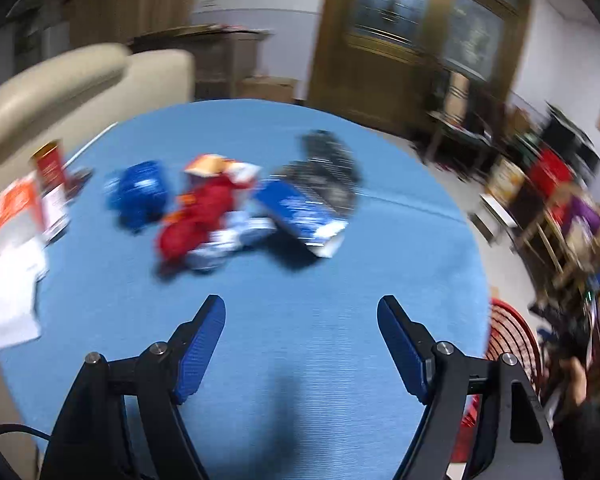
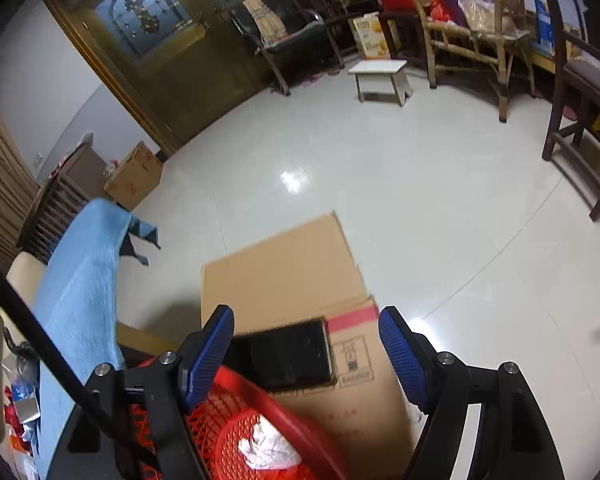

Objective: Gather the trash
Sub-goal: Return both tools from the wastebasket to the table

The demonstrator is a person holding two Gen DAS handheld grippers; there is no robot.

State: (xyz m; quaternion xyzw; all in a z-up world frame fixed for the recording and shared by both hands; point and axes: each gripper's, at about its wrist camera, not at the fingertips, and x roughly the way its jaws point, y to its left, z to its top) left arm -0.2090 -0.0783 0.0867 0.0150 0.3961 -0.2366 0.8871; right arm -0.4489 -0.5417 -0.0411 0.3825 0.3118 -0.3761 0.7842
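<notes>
Blurred trash lies in the middle of the blue-clothed table: a crumpled blue wrapper, a red wrapper, a blue packet and a black packet. My left gripper hovers open over bare cloth in front of the pile, holding nothing. In the right wrist view a red mesh basket holds a crumpled white paper. My right gripper stands open above the basket and a cardboard box, with nothing between its fingers.
An orange-and-white box, a red carton and white paper lie at the table's left edge. The red basket stands off the table's right side. A beige armchair, chairs and a white stool ring the tiled floor.
</notes>
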